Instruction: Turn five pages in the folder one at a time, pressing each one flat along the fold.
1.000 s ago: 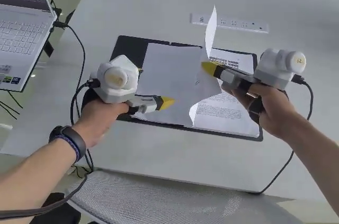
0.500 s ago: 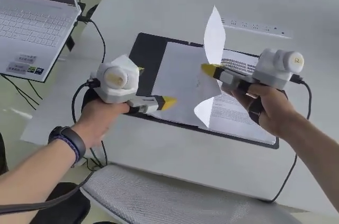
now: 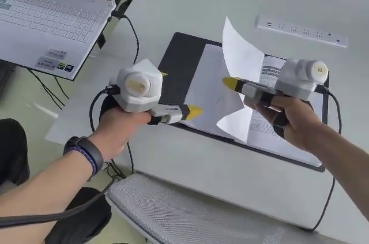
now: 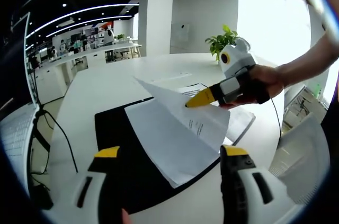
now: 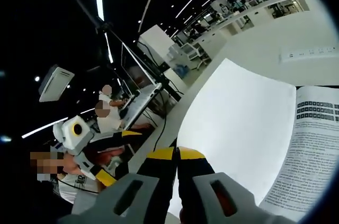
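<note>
A black folder (image 3: 177, 59) lies open on the white table, with white sheets (image 3: 209, 85) on its left half and a printed page (image 3: 270, 126) on its right. One page (image 3: 243, 53) stands curled up over the fold. My right gripper (image 3: 230, 84) is shut on that page's lower edge; its yellow jaws (image 5: 176, 154) are closed together beside the white sheet (image 5: 238, 123). At the folder's near-left edge my left gripper (image 3: 193, 112) hovers open and holds nothing. In its own view (image 4: 170, 151) the jaws stand wide apart over the folder (image 4: 114, 134), facing the lifted page (image 4: 180, 107).
An open laptop (image 3: 52, 13) sits at the far left, with black cables (image 3: 136, 39) running from it past the folder. A white power strip (image 3: 301, 30) lies behind the folder. A grey mesh chair seat (image 3: 190, 209) is below the table's near edge.
The head camera has swung, so the scene sits further right. The right gripper still holds the page up, now showing more of its face. The left gripper stays open beside the folder.
</note>
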Available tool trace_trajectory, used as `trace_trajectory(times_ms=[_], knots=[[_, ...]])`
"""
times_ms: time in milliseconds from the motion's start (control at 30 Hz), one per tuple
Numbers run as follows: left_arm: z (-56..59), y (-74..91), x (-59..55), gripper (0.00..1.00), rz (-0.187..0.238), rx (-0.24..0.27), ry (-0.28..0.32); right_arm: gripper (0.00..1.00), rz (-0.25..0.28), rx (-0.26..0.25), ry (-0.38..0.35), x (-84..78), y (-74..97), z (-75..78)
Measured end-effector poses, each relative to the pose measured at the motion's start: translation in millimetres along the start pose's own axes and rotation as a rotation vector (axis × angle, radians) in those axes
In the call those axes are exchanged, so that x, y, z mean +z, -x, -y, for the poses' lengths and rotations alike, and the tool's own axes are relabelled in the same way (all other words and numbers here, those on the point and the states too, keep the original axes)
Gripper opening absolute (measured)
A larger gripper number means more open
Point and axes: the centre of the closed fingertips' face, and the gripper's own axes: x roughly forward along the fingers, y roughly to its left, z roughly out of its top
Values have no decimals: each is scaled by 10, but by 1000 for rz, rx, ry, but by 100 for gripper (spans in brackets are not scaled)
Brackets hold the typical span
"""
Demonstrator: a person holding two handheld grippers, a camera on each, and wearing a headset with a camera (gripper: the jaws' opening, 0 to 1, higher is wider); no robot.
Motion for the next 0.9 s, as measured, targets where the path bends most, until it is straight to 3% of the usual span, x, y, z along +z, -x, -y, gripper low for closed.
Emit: trace_trajectory(times_ms=[467, 567, 900], knots=[[0, -26, -38, 74, -13, 1, 5, 0, -93, -77, -162, -417, -390, 222], [16, -33, -49, 74, -16, -1, 8, 0, -91, -89, -199, -442, -446, 367], [37, -38, -56, 73, -21, 3, 15, 0, -91, -85, -202, -431, -510, 476]])
